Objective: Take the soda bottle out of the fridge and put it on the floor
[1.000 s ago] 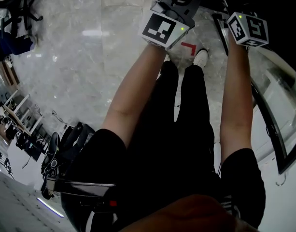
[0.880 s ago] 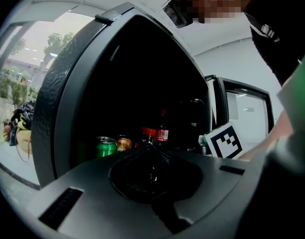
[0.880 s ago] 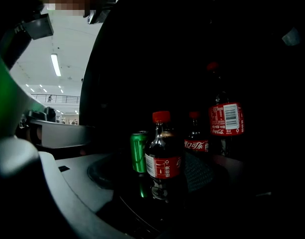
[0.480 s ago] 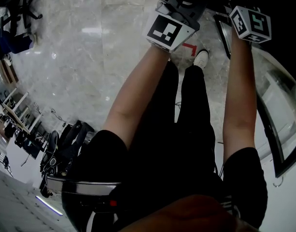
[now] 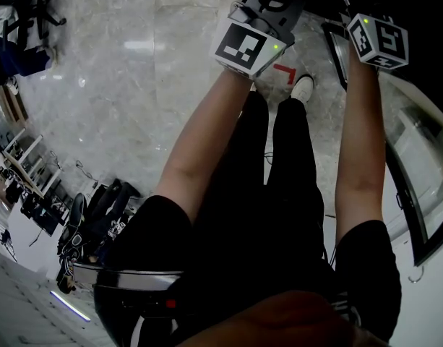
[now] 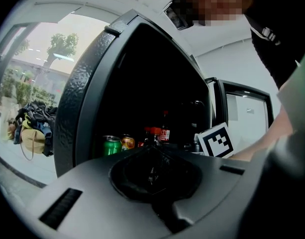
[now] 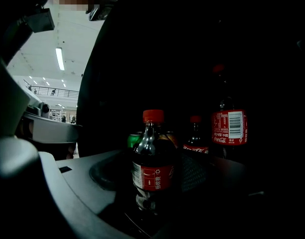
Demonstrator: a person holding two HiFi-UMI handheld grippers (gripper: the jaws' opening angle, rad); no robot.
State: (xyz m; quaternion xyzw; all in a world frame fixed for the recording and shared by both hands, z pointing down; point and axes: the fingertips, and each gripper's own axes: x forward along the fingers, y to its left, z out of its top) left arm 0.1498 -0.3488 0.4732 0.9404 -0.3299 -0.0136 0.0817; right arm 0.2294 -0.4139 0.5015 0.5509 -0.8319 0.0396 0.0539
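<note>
While we face fridge (image 6: 80,98): left claw (image 6: 152,151) jaws together, empty, green can (image 6: 111,146) beyond. Right claw (image 7: 161,195) wide, jaws just been closing, soda bottle (image 7: 152,176) upright between them inside fridge, taller bottle (image 7: 228,128) behind, right.

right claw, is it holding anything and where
Nothing held yet: the small cola bottle stands between the right claw, whose jaws have just been closing, at label height.

Head view looks steeply down at the floor (image 5: 134,85); both tool views closely face the fridge (image 6: 157,73).
</note>
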